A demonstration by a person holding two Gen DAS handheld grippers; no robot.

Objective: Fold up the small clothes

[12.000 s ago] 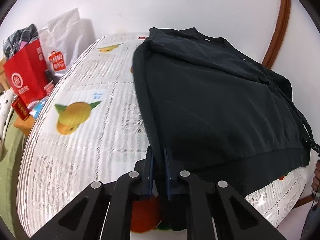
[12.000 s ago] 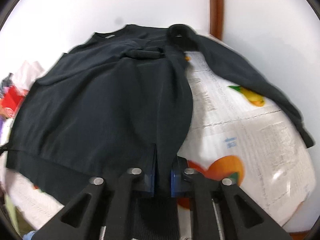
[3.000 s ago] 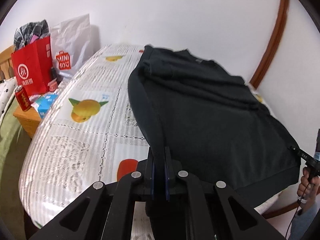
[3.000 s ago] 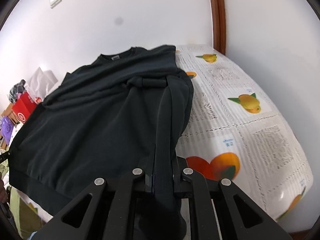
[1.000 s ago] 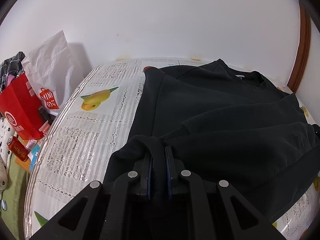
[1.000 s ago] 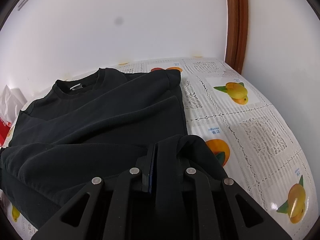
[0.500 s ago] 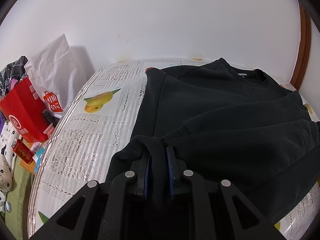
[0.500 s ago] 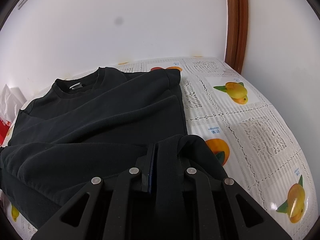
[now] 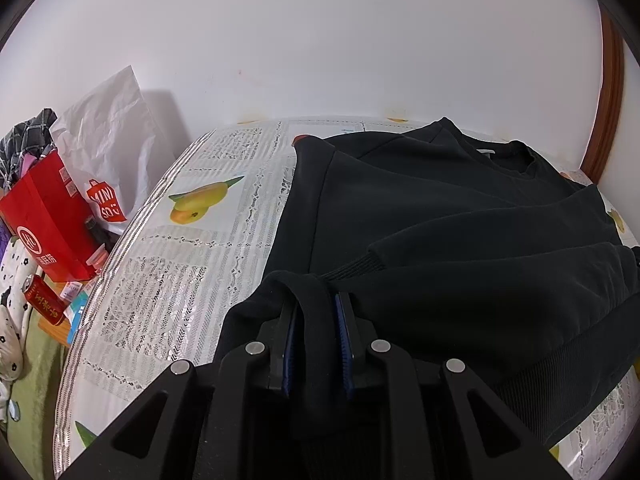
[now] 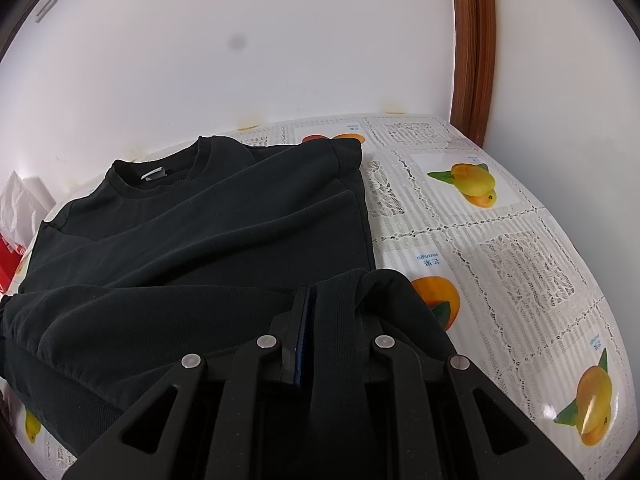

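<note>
Black sweatshirt [image 9: 460,216] on a white lace-patterned tablecloth [image 9: 192,248] printed with yellow-orange fruit.

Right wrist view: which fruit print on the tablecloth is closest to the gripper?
The orange print just right of the right gripper, partly hidden under the black sweatshirt. The yellow mango prints lie farther right and beyond.

My table [image 9: 168,288] wears a white lace-patterned cloth [image 10: 520,264] printed with mangoes and oranges, its far edge against the wall. A black sweatshirt [image 10: 208,240] lies directly on it, collar toward the far edge, its lower half doubled up over the chest.
</note>
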